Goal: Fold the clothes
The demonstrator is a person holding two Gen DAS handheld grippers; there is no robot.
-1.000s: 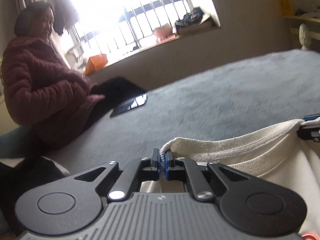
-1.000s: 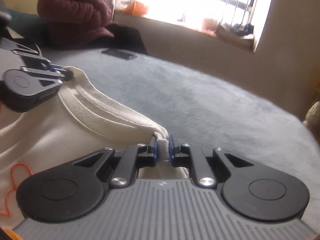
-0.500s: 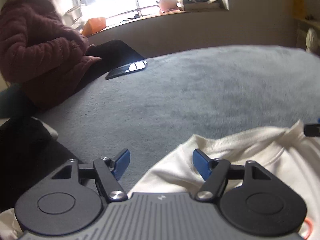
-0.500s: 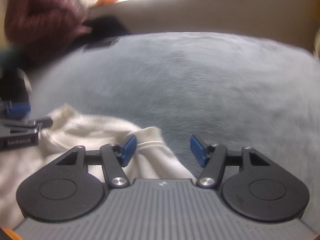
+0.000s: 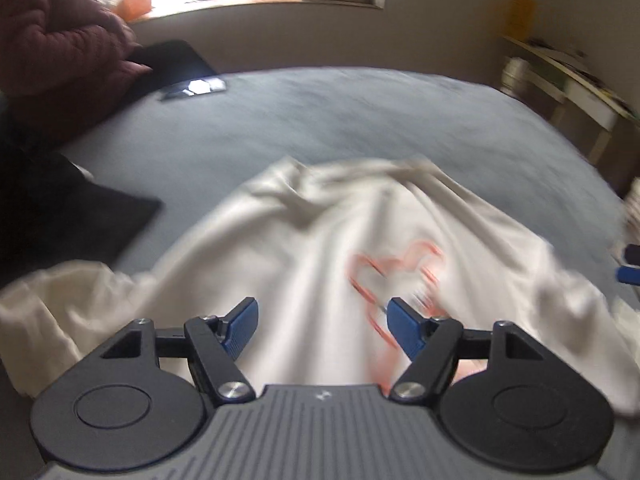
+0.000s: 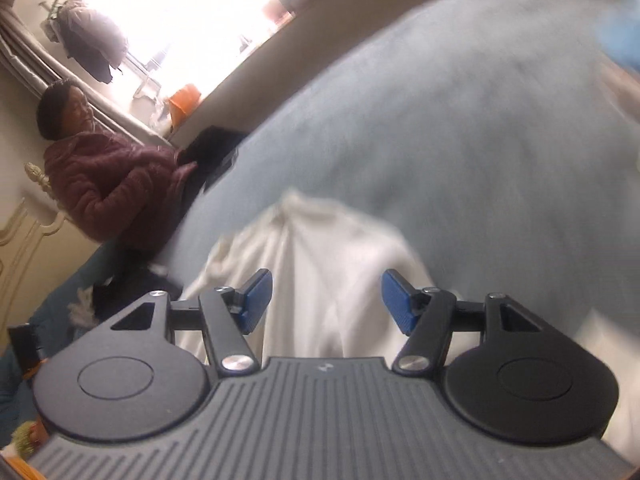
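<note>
Below both spread grippers, left [image 5: 322,322] and right [image 6: 326,300], the white sweatshirt [image 5: 320,240] is lying loose on the grey bed [image 5: 360,120], gripped by neither.

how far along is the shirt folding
Early. Done: the white shirt lies spread on the grey bed, heart print up. In hand: nothing; the left gripper and right gripper are open above it. Left: every fold.

Both grippers, a second ago clamped on the shirt's [image 5: 304,240] ribbed hem, now stand apart from it. The left gripper [image 5: 322,326] and right gripper [image 6: 326,300] have just been opening, with nothing pinched between their pads. The shirt lies dropped on the blanket [image 5: 360,120], its hem toward 12 o'clock.
</note>
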